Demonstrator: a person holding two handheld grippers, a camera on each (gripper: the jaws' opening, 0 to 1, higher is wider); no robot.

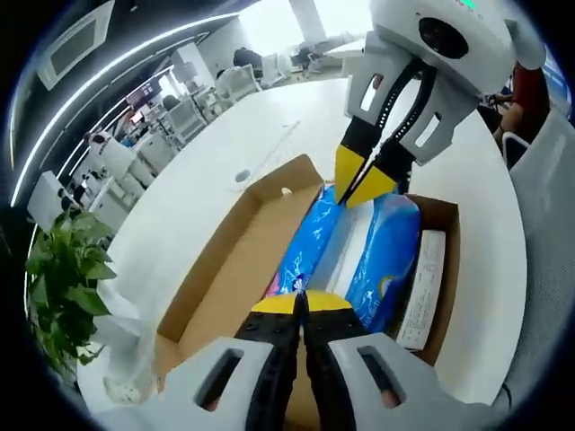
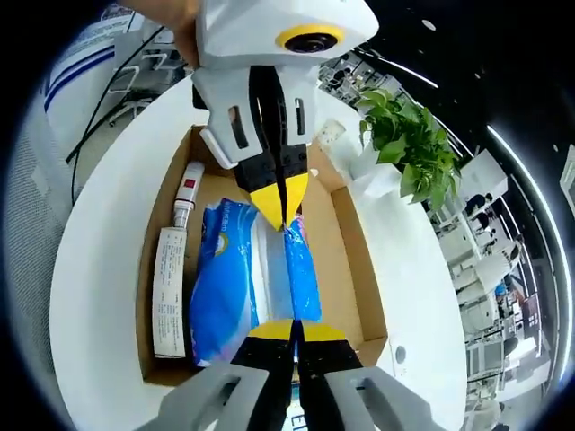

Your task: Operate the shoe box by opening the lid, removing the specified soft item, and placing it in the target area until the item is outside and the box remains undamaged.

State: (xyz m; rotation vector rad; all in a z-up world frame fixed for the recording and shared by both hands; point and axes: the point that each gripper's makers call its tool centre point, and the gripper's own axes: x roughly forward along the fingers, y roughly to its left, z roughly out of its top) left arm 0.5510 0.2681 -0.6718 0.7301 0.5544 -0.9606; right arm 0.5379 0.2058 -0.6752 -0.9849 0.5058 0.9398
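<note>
White table [image 2: 90, 269] under everything, and on it my shoe box [image 2: 346, 242], already open, with no lid over the contents. Inside lies the soft item, a blue and white pack [image 2: 238, 287], running lengthwise down the middle of the box. Along one wall beside it sit a flat white carton [image 2: 169, 292] and a small white tube with a red band [image 2: 187, 193].

So the lid step looks done and I'm on the removal. I've got a tool at each end of the pack: my left gripper [image 1: 301, 303] with its yellow tips pressed together at the near end, my right gripper [image 1: 367, 184] narrowed to a point on the far end. Whether either one actually has wrapper pinched, I can't tell; the tips hide the contact.

Next, I reckon, a level lift with both hands together, straight up, keeping the pack off the cardboard walls, then across to the target area. A potted plant [image 2: 409, 144] stands just past the box.
</note>
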